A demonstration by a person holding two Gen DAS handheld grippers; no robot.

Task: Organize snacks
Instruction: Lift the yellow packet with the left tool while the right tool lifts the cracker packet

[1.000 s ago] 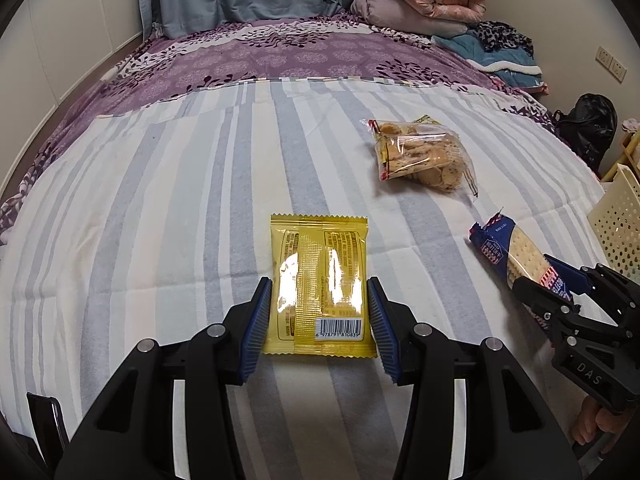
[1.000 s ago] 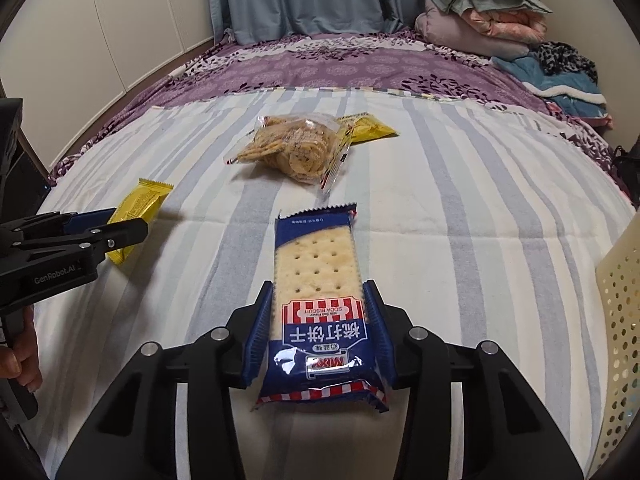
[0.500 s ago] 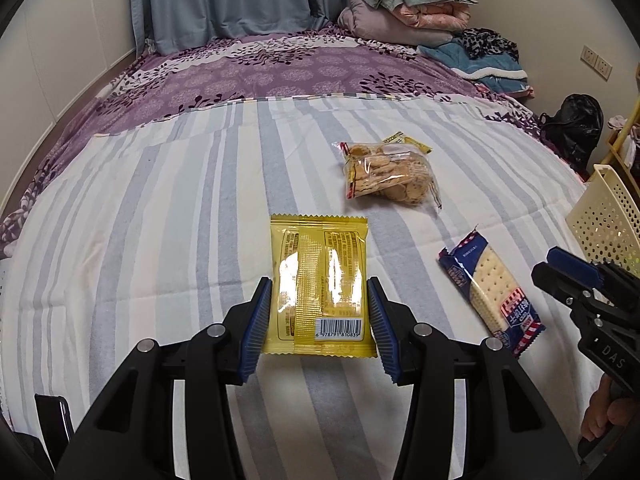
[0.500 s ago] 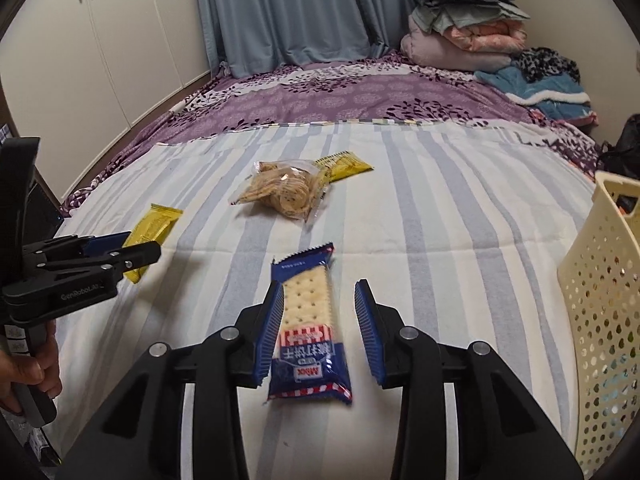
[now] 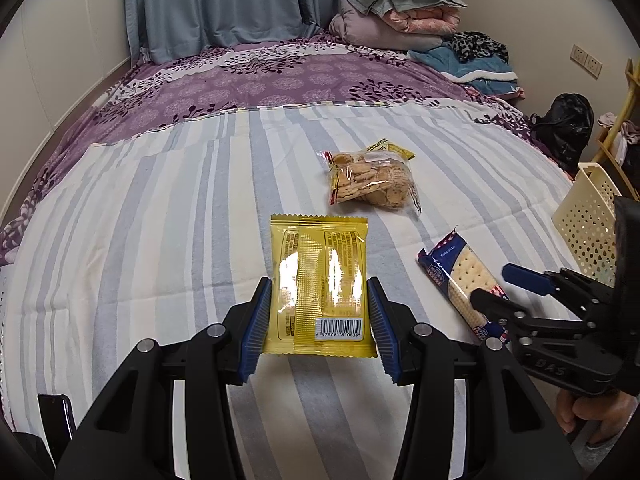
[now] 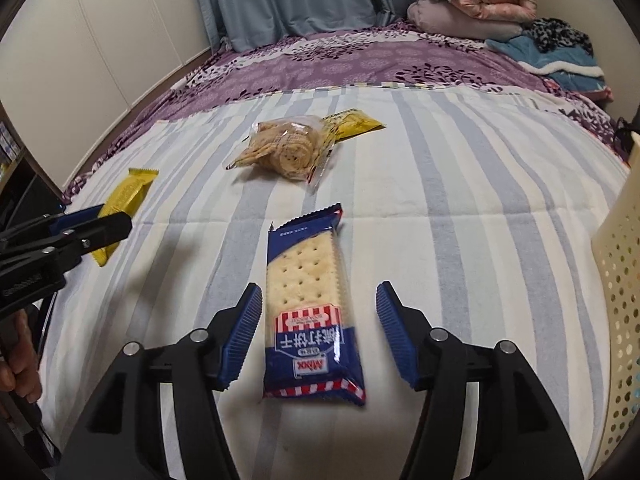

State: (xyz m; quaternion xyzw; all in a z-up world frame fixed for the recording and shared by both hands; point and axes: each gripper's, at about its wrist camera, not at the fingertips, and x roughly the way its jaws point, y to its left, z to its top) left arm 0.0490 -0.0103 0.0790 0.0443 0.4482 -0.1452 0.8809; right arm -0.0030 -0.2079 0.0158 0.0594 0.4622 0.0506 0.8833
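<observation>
Now we pinch the yellow packet (image 5: 319,285) in our left claw (image 5: 319,330), our right claw (image 6: 319,330) is spread wide around the cracker pack (image 6: 309,312) on the bed (image 6: 460,208), so we should squeeze its middle gently, then lift toward the basket (image 6: 618,312)

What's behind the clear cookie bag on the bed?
A small yellow packet pokes out from behind the clear cookie bag, lying on the striped sheet. Only its far end shows; the rest is covered by the bag, so whether they touch underneath can't be seen.
</observation>
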